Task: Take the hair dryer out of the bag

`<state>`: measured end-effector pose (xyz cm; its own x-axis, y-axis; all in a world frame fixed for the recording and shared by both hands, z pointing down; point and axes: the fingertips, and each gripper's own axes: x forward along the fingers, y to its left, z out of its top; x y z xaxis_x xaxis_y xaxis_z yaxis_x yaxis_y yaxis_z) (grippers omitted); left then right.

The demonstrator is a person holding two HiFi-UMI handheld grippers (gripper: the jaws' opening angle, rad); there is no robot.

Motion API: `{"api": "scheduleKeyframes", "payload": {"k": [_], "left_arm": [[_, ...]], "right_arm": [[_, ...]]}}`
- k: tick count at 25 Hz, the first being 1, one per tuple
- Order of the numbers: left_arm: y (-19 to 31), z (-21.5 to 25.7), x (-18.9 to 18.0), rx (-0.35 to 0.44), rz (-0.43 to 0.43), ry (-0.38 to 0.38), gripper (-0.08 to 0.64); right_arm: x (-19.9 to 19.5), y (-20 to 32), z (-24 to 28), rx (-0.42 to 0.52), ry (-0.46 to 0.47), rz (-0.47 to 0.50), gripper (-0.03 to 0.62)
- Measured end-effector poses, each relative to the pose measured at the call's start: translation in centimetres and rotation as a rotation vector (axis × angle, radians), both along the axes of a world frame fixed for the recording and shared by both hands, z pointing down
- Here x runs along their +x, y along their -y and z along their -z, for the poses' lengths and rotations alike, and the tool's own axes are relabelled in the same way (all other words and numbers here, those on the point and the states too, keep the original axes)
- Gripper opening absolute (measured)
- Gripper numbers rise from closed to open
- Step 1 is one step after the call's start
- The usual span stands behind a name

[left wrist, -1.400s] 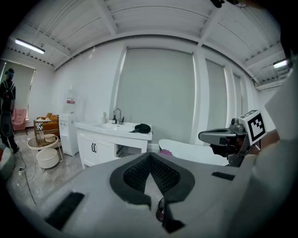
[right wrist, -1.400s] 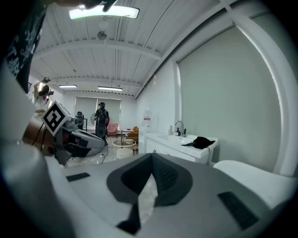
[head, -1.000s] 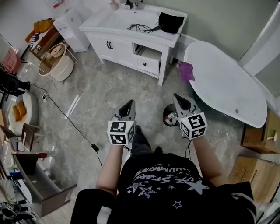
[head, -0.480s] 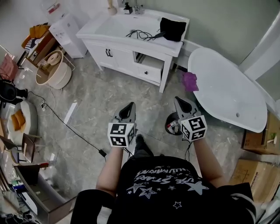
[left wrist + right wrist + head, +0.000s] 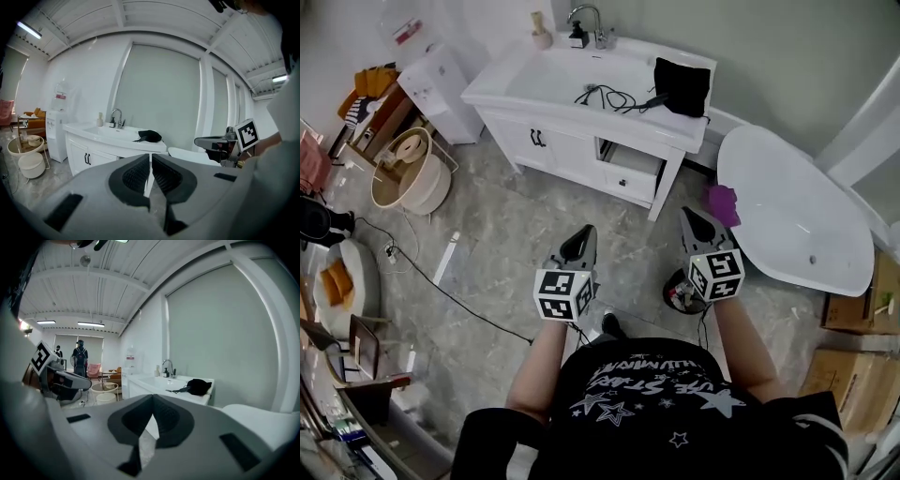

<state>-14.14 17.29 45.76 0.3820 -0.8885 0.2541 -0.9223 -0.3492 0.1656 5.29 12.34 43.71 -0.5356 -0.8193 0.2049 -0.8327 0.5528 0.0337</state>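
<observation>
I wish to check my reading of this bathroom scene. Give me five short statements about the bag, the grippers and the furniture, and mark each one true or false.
1. The black fabric bag lies on the white vanity counter. True.
2. Both the left gripper and the right gripper are shut and hold nothing. True.
3. The left gripper touches the black fabric bag. False: both grippers are over the grey floor, well apart from the vanity.
4. A black cable lies on the counter beside the bag. True.
5. In the head view, the white oval bathtub stands left of the vanity. False: the bathtub is on its right.
</observation>
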Motion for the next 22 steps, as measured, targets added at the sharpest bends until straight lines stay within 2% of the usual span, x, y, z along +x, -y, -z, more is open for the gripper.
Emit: {"api": "scheduleKeyframes", "payload": {"k": [2,5,9,13,22], "left_arm": [[1.0,0.0,-0.6,-0.001,-0.018,-0.002,0.05],[2.1,-0.1,-1.4,-0.008,-0.043,-0.01,0.092],[3.5,0.1,-2.2,-0.006,-0.065,-0.014,0.137],[4.6,-0.1,-2.3,-0.015,-0.077,-0.034,0.2],[7.6,-1.5,-2.5,-0.053,-0.1,-0.024,0.268]], "right_arm": [[-0.7,0.8,-0.2,-0.008,0.002,-0.014,0.008],[-1.4,1.6,-0.8,-0.032,-0.002,-0.031,0.089],[-1.8,2.6,-1.2,-0.051,-0.003,-0.071,0.094],[-2.0,3.7,-2.1,-0.096,0.007,-0.081,0.137],[-1.9,8.3,-4.5,-0.154,0.036,-0.118,0.193]]}}
